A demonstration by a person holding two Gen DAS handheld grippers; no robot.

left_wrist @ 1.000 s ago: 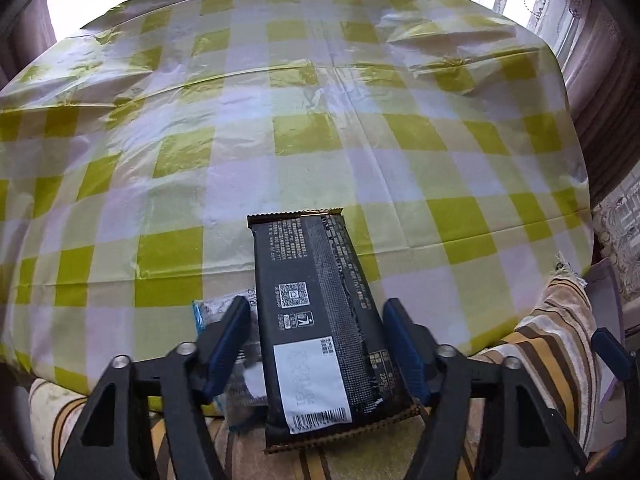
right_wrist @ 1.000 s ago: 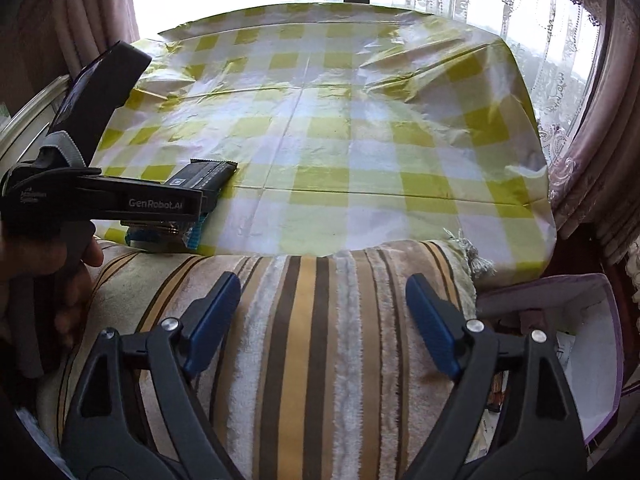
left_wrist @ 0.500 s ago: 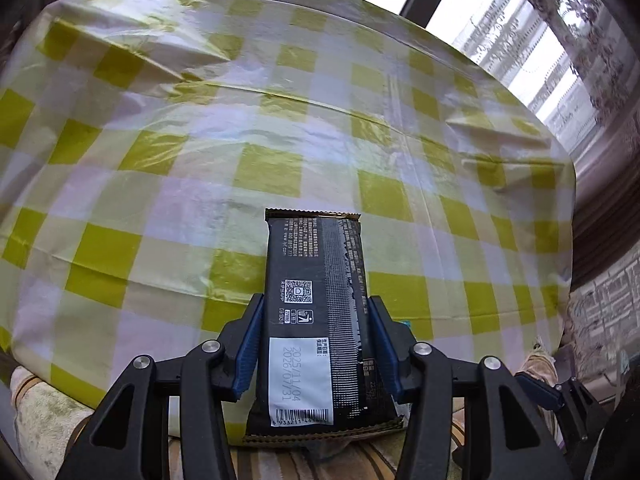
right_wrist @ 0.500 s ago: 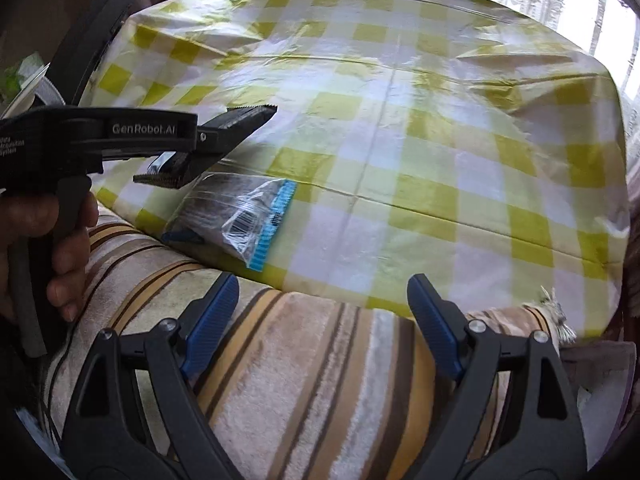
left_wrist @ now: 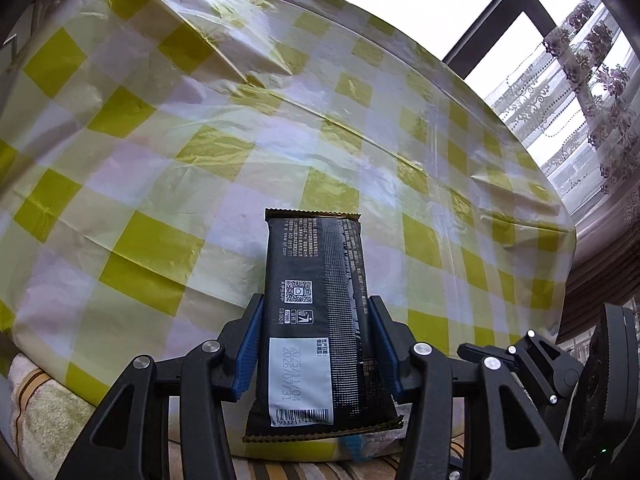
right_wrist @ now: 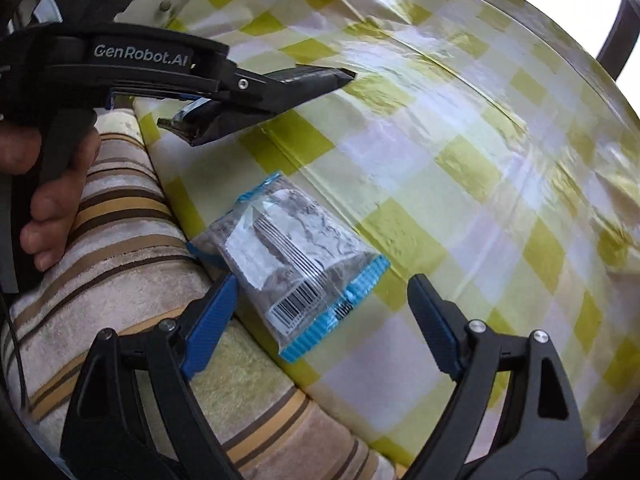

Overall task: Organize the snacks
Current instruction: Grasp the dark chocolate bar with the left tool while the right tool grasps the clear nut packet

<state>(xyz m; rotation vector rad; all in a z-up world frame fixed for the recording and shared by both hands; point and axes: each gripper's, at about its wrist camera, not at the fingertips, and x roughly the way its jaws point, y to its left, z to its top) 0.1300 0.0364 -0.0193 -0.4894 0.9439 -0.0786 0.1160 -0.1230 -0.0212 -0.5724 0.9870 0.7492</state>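
Window [left_wrist: 520, 28] w/ lace curtain [left_wrist: 592, 92] behind yellow-checked tablecloth [left_wrist: 200, 160], striped towel [right_wrist: 120, 264] at edge.

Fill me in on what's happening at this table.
A person is sorting snacks with a handheld gripper in each hand. The left gripper is clamped on a black snack bar, held clear above the yellow checked tablecloth. The right gripper is open, poised over a clear blue-edged snack packet lying at the table's near edge, next to a striped towel.
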